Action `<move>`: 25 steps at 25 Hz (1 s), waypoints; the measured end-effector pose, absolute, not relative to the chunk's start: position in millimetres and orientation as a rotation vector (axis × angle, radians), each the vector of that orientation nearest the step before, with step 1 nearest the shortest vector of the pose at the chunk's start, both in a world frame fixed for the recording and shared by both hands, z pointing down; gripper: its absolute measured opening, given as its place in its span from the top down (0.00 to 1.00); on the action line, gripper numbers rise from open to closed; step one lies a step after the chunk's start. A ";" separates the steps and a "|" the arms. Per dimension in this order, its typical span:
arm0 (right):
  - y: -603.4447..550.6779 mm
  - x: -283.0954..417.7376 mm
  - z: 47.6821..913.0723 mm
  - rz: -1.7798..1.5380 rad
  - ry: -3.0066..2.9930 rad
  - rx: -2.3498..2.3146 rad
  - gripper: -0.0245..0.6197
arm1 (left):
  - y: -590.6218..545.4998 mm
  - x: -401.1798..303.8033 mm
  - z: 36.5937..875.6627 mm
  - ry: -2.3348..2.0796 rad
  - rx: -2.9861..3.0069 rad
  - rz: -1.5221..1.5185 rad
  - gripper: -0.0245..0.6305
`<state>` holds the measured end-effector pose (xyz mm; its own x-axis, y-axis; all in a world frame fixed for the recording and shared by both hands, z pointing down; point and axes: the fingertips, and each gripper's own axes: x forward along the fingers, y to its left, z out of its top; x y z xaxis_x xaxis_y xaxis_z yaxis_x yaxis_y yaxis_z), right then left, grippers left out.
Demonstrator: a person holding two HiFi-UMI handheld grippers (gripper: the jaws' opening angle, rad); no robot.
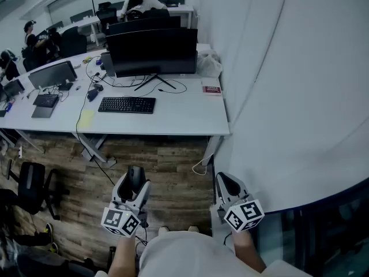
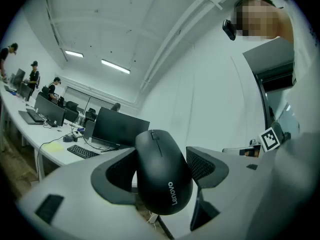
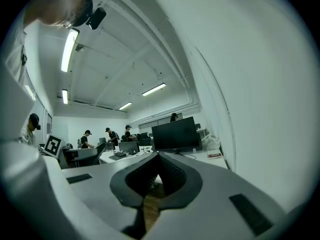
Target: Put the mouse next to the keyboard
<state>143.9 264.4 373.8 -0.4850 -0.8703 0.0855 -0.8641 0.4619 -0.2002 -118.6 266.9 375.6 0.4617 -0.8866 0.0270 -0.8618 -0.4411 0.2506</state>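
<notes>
Mouse [image 2: 162,176] off the counter [image 1: 184,120]: the black Lenovo-branded mouse sits clamped between the dark pads of the left tool [image 1: 135,183], button end pointing away from the person. It is held level over the wood-plank floor [image 1: 173,166], well apart from the keyboard [image 1: 127,104]. The right tool [image 1: 229,184] is also held level, close to the curved white wall [image 1: 288,97], its jaws brought together with nothing between them. The black keyboard lies on the white counter in front of a dark monitor [image 1: 153,52]. A yellow note [image 1: 86,118] lies to the keyboard's left and a small red-labelled item [image 1: 211,89] toward the counter's right end. Other people work at desks farther back.
</notes>
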 end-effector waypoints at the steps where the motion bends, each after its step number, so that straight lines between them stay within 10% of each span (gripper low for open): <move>1: 267.5 142.7 372.3 -0.340 2.662 -1.575 0.93 | 270.3 -118.2 374.0 -1.512 2.483 -0.160 0.47; 25: 306.5 154.1 365.0 -0.301 2.746 -1.400 0.93 | 308.3 -80.2 369.6 -1.507 2.524 -0.139 0.47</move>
